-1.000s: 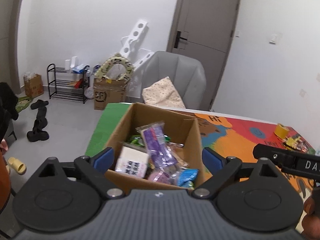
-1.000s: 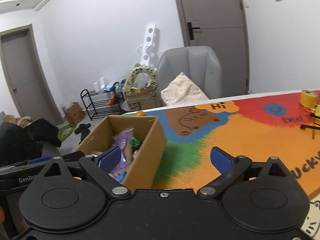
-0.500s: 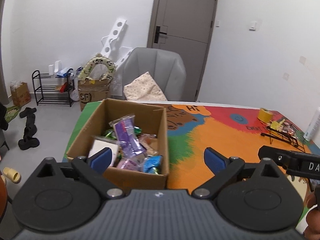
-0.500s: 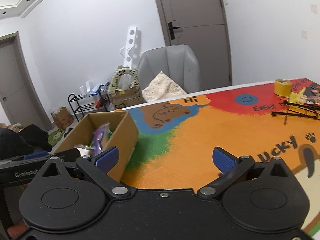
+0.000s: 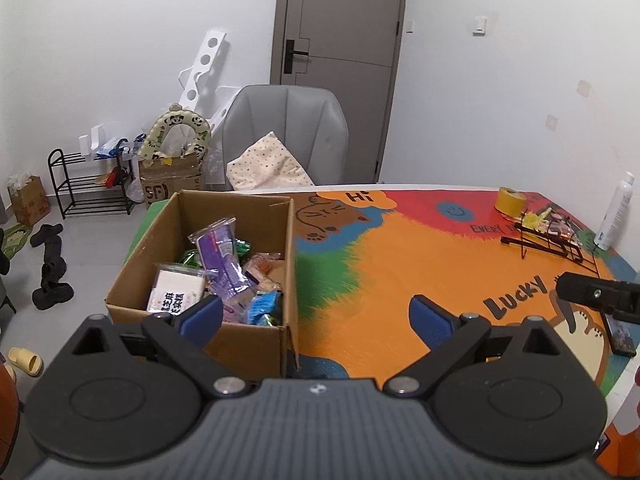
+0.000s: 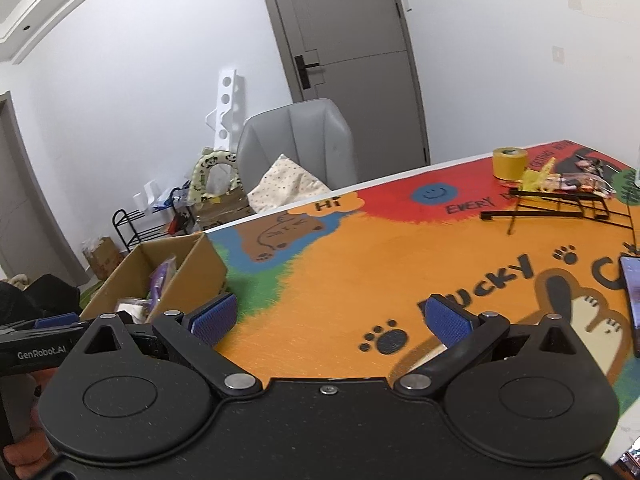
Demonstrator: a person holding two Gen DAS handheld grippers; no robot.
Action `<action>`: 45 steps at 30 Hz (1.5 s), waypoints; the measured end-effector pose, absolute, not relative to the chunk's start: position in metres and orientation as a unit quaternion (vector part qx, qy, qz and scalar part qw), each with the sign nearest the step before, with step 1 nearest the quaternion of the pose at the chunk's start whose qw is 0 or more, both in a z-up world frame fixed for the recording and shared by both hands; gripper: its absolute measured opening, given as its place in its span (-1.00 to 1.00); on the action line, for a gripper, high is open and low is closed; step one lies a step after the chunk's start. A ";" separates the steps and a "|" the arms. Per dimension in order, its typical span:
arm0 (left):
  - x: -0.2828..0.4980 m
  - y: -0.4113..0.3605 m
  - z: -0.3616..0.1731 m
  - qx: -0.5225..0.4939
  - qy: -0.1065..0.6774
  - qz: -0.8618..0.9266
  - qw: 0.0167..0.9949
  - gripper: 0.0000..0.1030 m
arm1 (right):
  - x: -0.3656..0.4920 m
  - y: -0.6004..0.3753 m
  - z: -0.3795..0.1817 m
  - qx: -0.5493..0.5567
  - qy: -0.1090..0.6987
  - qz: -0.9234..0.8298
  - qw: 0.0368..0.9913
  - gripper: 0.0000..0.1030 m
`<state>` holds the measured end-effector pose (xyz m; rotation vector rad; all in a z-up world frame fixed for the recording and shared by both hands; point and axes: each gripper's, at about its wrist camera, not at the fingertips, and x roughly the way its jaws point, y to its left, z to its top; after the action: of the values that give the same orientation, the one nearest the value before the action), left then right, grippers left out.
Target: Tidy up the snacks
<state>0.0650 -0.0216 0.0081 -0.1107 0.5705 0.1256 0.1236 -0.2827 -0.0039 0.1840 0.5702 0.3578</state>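
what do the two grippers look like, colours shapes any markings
The left gripper has a ribbed grey body, black finger arms on two round black discs with silver pivot screws, and blue textured pads. The right gripper has the same shape but an all-black, speckled body, with blue cross-hatched pads. White "GenRobot.AI" lettering marks the side of the left gripper in the right wrist view. No cables or sleeves show.

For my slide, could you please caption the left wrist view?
Open left gripper above a cardboard box of snacks on a colourful table.

Phone (image 6: pixel 632 304) cut off by right edge.
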 end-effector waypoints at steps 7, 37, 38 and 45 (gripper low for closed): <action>0.054 -0.031 0.015 -0.046 0.278 0.050 0.958 0.92 | 0.111 -0.304 0.000 0.090 0.275 0.164 0.943 1.00; 0.032 -0.011 0.010 -0.034 0.292 0.049 0.955 0.93 | 0.080 -0.345 0.010 0.102 0.274 0.167 0.942 1.00; 0.032 -0.011 0.010 -0.035 0.292 0.049 0.955 0.93 | 0.080 -0.344 0.010 0.100 0.274 0.168 0.941 1.00; 0.032 -0.011 0.011 -0.040 0.296 0.042 0.953 0.93 | 0.081 -0.341 0.007 0.098 0.281 0.174 0.939 1.00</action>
<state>0.0316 -0.0107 0.0110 -0.0804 0.6011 0.0845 0.0806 -0.3407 0.0073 0.1997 0.5734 0.3548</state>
